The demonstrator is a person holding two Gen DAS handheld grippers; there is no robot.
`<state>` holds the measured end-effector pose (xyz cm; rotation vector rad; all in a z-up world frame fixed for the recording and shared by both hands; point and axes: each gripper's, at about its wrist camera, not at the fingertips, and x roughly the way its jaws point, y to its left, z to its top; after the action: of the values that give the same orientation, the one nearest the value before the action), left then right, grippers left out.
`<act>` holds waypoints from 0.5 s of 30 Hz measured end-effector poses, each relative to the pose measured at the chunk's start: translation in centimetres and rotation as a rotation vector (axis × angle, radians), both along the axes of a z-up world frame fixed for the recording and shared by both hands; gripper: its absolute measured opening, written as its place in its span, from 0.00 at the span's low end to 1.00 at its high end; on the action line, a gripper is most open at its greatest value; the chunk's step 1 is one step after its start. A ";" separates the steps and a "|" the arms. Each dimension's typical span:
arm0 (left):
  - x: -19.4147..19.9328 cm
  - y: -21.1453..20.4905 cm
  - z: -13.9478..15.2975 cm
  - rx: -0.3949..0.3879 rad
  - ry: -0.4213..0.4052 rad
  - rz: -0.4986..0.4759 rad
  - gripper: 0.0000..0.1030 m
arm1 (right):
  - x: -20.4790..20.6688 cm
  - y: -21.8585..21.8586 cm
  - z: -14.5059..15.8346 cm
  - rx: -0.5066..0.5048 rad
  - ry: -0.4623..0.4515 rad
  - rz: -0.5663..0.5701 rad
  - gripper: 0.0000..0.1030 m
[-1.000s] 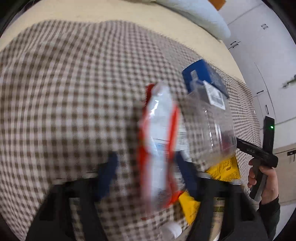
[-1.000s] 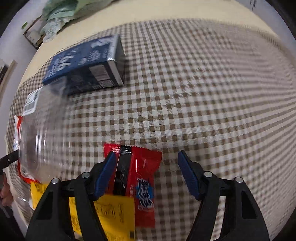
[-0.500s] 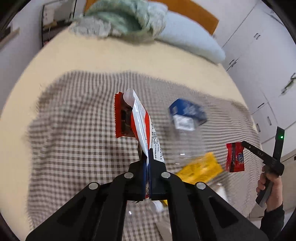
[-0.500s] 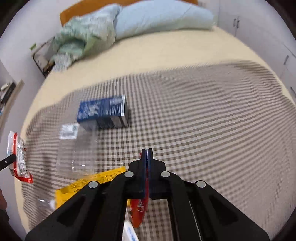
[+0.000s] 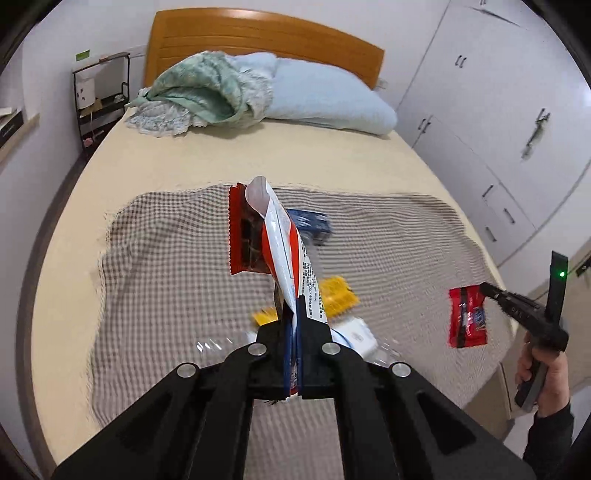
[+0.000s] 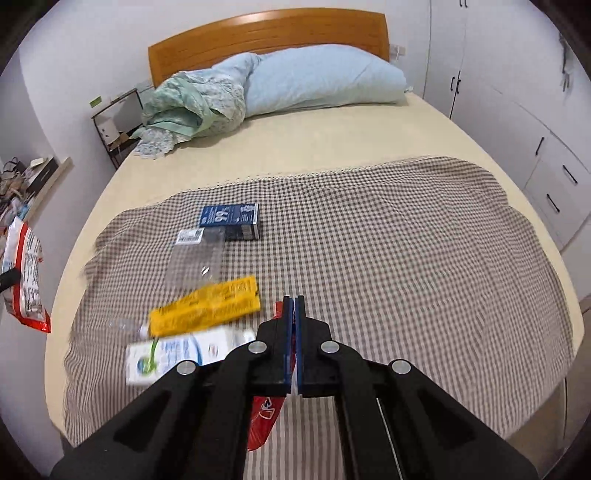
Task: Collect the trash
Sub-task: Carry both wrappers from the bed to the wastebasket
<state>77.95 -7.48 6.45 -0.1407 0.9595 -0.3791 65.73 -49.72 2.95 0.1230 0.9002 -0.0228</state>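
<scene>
My left gripper (image 5: 293, 310) is shut on a red-and-white snack wrapper (image 5: 280, 236), which stands up from the jaws high above the bed. My right gripper (image 6: 293, 306) is shut on a small red candy wrapper (image 6: 264, 417) that hangs below its fingers. In the left wrist view this red candy wrapper (image 5: 467, 317) dangles from the right gripper (image 5: 487, 290), held by a person's hand (image 5: 541, 373). On the checked blanket (image 6: 406, 258) lie a blue box (image 6: 231, 219), a clear plastic container (image 6: 197, 254), a yellow wrapper (image 6: 207, 306) and a white-green carton (image 6: 177, 354).
The blanket covers the near half of a cream bed (image 6: 332, 140). A blue pillow (image 6: 325, 81) and a green quilt (image 6: 184, 107) lie by the wooden headboard (image 6: 266, 33). White wardrobes (image 5: 498, 110) line the right side. A black shelf (image 5: 99, 92) stands at the left.
Both grippers went from open over their wrappers to shut on them. Both then rose and drew back from the blanket, so the whole bed came into view.
</scene>
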 end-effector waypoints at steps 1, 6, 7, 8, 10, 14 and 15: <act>-1.7 -0.7 0.3 0.003 0.004 -0.013 0.00 | -1.2 -0.2 0.2 -0.001 -0.001 0.003 0.01; -9.9 -4.6 -0.3 -0.024 0.027 -0.073 0.00 | -10.2 -1.1 -0.2 -0.010 -0.007 0.012 0.01; -12.4 -6.1 -0.8 -0.031 0.030 -0.102 0.00 | -12.1 -1.3 -0.6 -0.027 -0.002 0.020 0.01; -13.8 -6.9 -1.3 -0.040 0.034 -0.119 0.00 | -13.6 -1.6 -1.1 -0.039 0.003 0.025 0.01; -18.0 -9.7 -2.8 -0.051 0.048 -0.180 0.00 | -17.1 -2.4 -2.4 -0.043 0.014 0.020 0.01; -25.5 -14.7 -6.1 -0.062 0.080 -0.285 0.00 | -24.9 -4.7 -6.3 -0.052 0.020 0.005 0.01; -27.0 -15.6 -6.8 -0.073 0.084 -0.305 0.00 | -26.5 -5.3 -7.5 -0.050 0.019 -0.001 0.01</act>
<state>50.96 -23.05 -0.39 -0.0770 1.0534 -0.6938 39.22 -55.02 -4.52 0.0773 0.9174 -0.0474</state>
